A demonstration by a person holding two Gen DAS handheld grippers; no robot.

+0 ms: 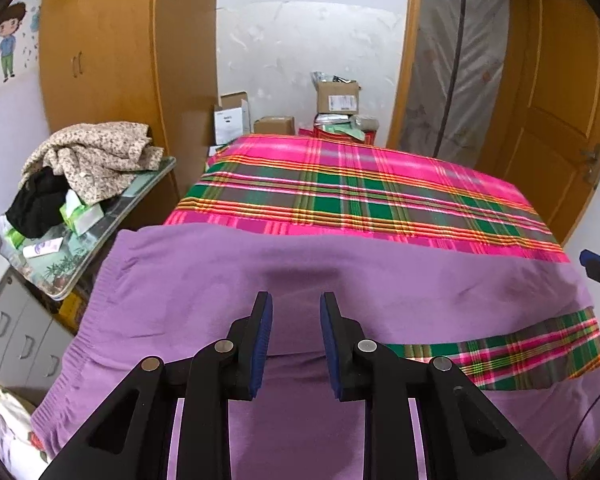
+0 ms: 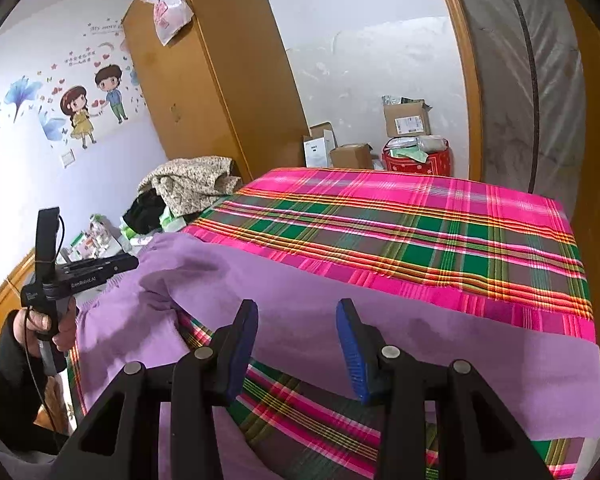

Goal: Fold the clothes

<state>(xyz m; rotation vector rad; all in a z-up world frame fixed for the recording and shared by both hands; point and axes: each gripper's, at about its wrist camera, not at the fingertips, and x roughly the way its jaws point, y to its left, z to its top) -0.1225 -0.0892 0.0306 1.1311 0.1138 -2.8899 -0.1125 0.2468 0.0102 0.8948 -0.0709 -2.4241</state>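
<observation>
A purple knit garment lies spread across the near part of a bed covered by a pink and green plaid cloth. My left gripper is open and empty, hovering just above the garment's middle. In the right wrist view the same purple garment stretches in a band across the plaid cloth. My right gripper is open and empty above that band. The left hand-held gripper shows at the left edge of that view, above the garment's ribbed end.
A side table left of the bed holds a heap of clothes and small packets. Cardboard boxes stand behind the bed. A wooden wardrobe is at the left, a wooden door at the right.
</observation>
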